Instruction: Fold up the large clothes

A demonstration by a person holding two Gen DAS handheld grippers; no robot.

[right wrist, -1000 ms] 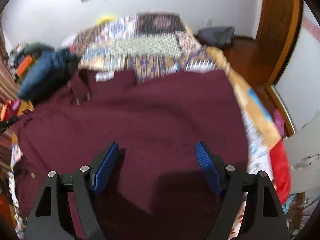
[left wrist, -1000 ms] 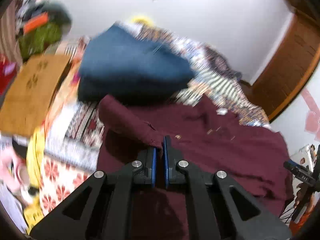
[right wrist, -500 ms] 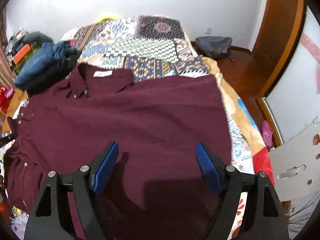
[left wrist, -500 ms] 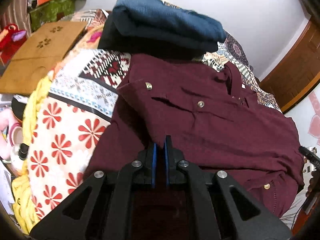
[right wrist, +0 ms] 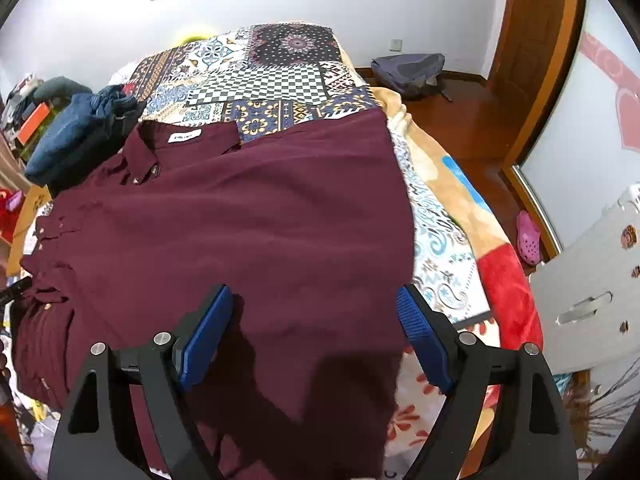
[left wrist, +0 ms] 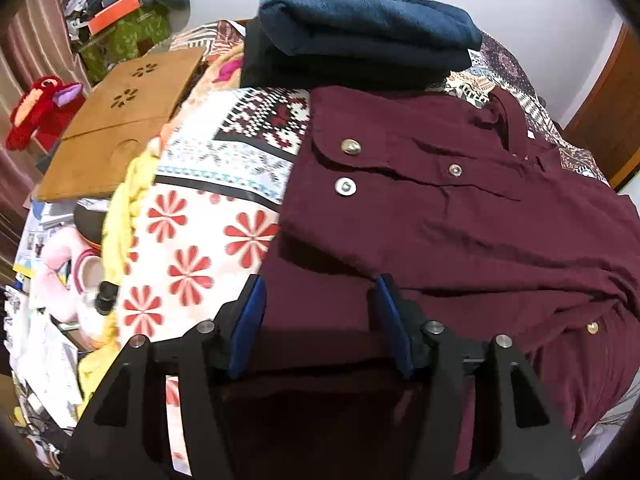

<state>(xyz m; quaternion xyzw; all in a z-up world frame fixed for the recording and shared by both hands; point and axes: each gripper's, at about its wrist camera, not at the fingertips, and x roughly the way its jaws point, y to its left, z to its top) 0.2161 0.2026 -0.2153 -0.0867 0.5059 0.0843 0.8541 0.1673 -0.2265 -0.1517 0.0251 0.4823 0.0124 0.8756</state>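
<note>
Dark red shirt (right wrist: 248,232) spread flat on the patterned quilt (right wrist: 280,76)
Left gripper (left wrist: 318,316) hangs spread above the shirt's folded-in sleeve and its metal snaps (left wrist: 351,146), holding nothing; the collar with its white label (right wrist: 184,136) lies toward the folded blue clothes (left wrist: 360,28); right gripper (right wrist: 314,332) is spread too, over the smooth body

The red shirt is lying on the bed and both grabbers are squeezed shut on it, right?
Not quite. The shirt does lie on the bed, but both grippers are open: the left gripper in the left wrist view, the right gripper in the right wrist view.
</note>
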